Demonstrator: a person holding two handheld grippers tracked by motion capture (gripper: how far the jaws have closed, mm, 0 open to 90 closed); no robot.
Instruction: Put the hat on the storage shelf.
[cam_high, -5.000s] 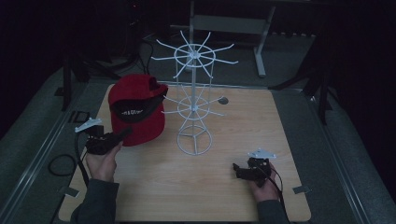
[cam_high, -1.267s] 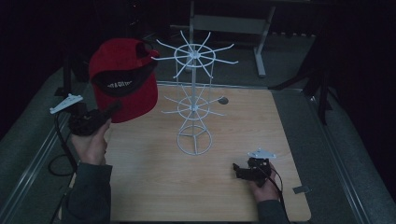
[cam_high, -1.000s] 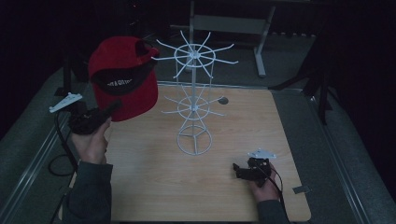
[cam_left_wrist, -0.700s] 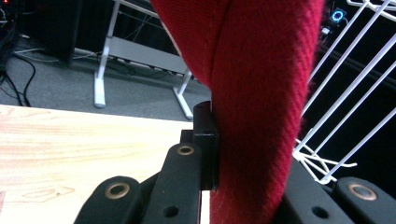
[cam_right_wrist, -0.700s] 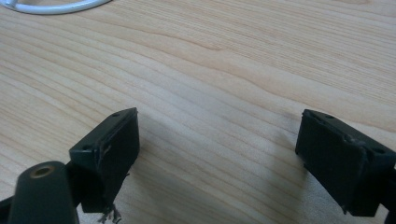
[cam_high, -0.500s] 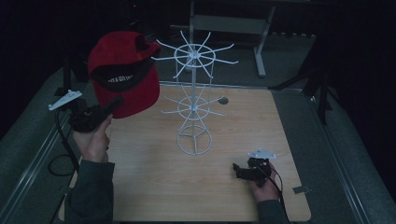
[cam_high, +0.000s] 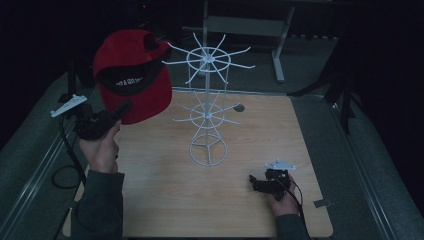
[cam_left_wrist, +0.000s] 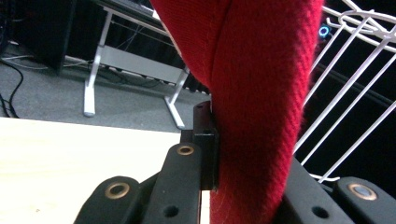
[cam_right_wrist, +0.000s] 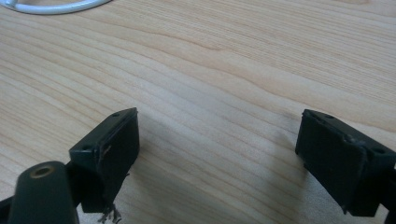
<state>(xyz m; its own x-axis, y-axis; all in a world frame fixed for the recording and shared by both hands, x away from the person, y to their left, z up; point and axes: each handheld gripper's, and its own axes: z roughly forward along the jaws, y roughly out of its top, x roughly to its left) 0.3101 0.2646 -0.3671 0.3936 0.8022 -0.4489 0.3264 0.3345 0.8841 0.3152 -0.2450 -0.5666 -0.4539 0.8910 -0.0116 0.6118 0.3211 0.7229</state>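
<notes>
Two tools: left tool (cam_high: 123, 107) pinched the red cap (cam_high: 131, 75) beside the wire rack (cam_high: 207, 107); right tool (cam_high: 256, 181) rested wide open. Thin grip risked slipping.

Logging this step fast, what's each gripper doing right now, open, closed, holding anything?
Left gripper: shut on the red cap, held up beside the white wire rack.
Right gripper: open, holding nothing, low over the wooden table.

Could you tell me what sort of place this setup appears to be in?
Probably a dim lab or recording workspace: a wooden table holding a bare white wire rack, a metal desk frame behind, and cables on grey carpet.
</notes>
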